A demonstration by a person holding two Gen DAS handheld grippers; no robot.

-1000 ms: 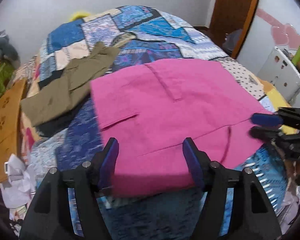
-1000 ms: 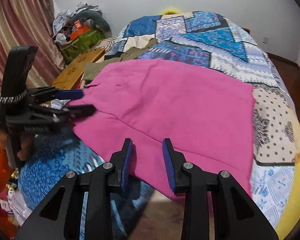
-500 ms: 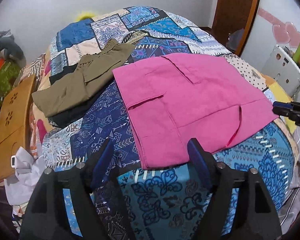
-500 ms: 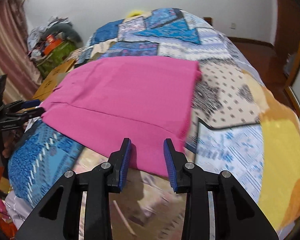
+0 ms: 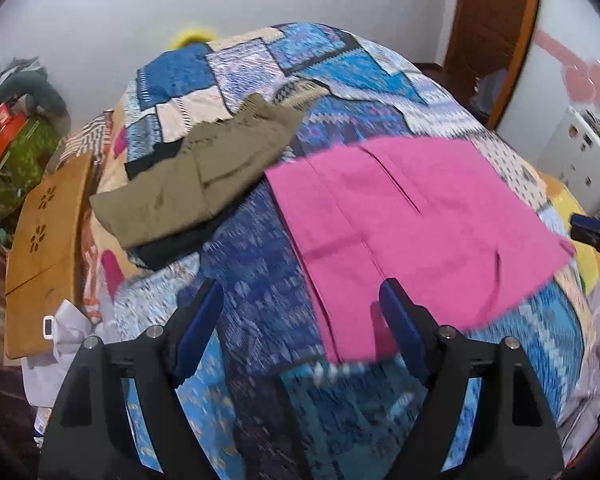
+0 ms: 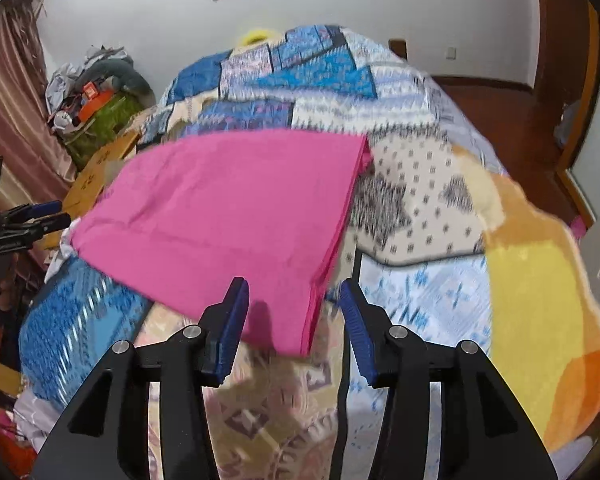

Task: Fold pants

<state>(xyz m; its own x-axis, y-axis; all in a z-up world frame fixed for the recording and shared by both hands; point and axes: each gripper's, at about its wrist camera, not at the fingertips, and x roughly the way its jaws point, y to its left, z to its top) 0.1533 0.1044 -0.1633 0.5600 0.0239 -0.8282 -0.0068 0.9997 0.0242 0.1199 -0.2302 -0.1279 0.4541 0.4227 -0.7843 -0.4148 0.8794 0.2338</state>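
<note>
Pink pants [image 5: 404, 224] lie folded flat on the patchwork bedspread [image 5: 252, 264], and show in the right wrist view as a pink slab [image 6: 228, 208]. My left gripper [image 5: 300, 300] stands open over the bedspread, just left of the pants' near left corner, with nothing between its fingers. My right gripper [image 6: 294, 300] hovers at the pants' near right corner; its jaws are opening and the corner lies in line with the gap, untouched by the pads. Each gripper shows small in the other's view, the right one [image 5: 592, 230] and the left one [image 6: 36, 216].
Olive pants [image 5: 196, 180] lie folded on a dark garment [image 5: 172, 248] at the bed's left. A wooden board [image 5: 44, 248] leans beside the bed. A clothes pile [image 6: 96, 96] sits by the curtain, a white appliance [image 5: 580, 160] at right.
Both grippers have let go of the pink pants, pulled back and spread apart to the corners. The left jaws stand wider, the right jaws have widened too.
</note>
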